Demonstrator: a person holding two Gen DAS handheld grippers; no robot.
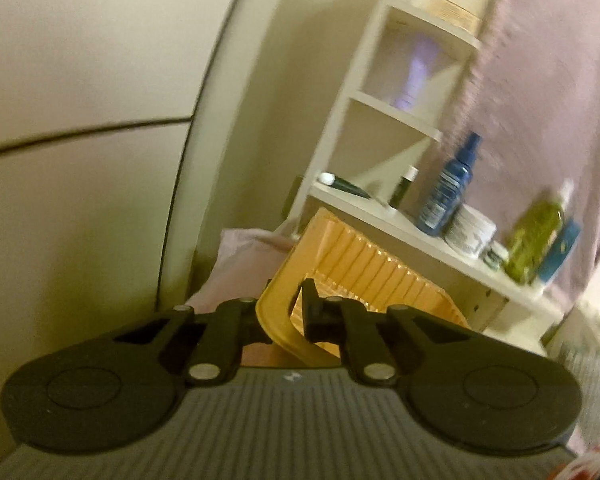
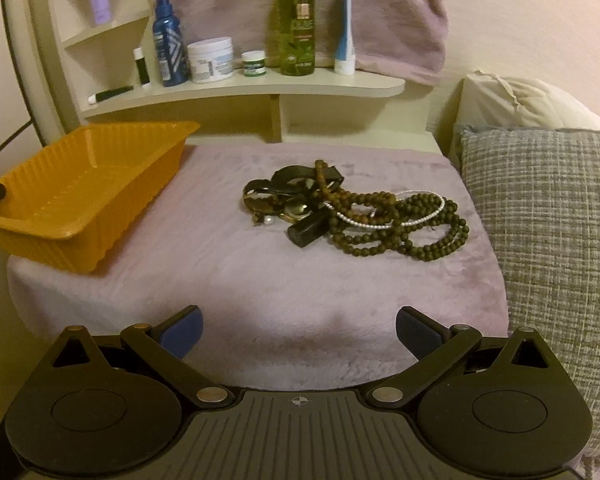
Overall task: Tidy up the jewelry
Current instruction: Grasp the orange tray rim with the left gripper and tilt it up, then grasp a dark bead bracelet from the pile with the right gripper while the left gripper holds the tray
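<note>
Right tool (image 2: 299,332) stood wide open, blue-padded fingers (image 2: 184,330) apart and empty, low over the near edge of the pale lilac plush cloth (image 2: 236,280) covering the counter.

Task item: tangled heap of jewelry (image 2: 356,210) — strands of dark brown wooden beads, a thin string of small white pearls, black straps and a short black cylindrical piece. It lay on the cloth straight ahead of the right tool and slightly right of its centreline, well apart from the fingertips. The heap's long axis ran left to right, across the line of approach.

The ribbed orange plastic rectangular tray (image 2: 80,216) sat at the left of the cloth, empty as far as visible, its long axis running away from the camera. Heap and tray were apart, bare cloth between them.

Left tool (image 1: 286,316) was closed on the tray's (image 1: 276,312) near rim, steadying or holding it; this view was blurred.

Judgement: the right tool was the free one and the nearer to the heap, so the pick fell to it. The move would be forward and down, then leftward to the tray. The interlocked strands would probably lift as a clump.
</note>
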